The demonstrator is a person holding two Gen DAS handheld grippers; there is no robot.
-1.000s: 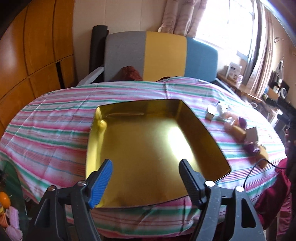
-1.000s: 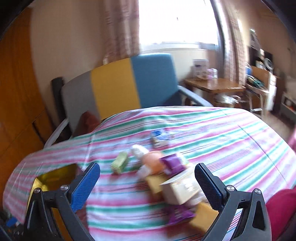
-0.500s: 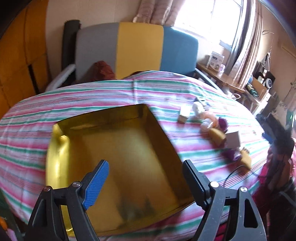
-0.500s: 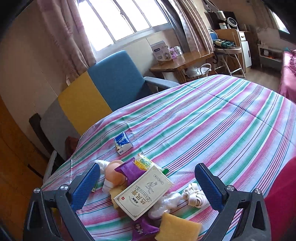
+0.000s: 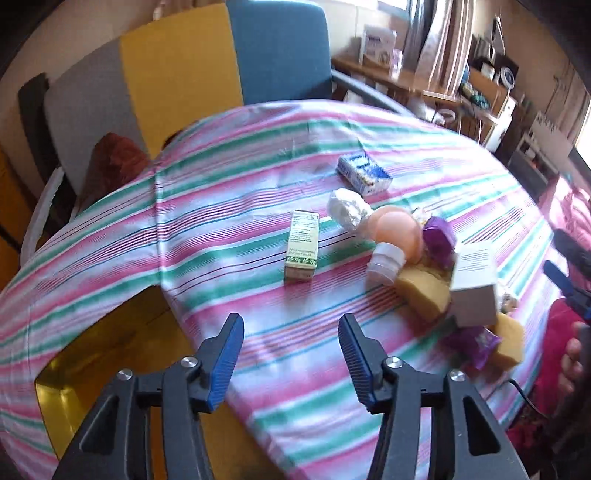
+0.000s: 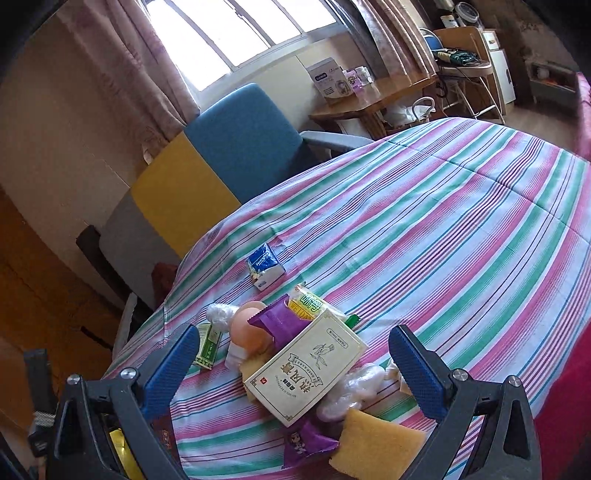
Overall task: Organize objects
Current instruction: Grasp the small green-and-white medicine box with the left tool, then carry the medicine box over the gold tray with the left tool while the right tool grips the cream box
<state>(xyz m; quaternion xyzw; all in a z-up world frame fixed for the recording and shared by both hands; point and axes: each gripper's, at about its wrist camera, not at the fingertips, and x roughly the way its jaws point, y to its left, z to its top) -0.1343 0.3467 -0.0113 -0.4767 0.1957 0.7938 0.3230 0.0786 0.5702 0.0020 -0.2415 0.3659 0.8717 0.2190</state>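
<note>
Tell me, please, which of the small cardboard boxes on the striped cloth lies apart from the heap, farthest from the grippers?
The blue-and-white box. It lies alone beyond the heap toward the chair, while the cream box rests on the heap and the green-and-white box lies beside it.

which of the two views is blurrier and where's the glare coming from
Left wrist view: motion-smeared, the pile and cloth stripes soft, edges bent by the fisheye. Right wrist view: sharp, print on the big box legible, but the window is blown out white and backlights the room.
</note>
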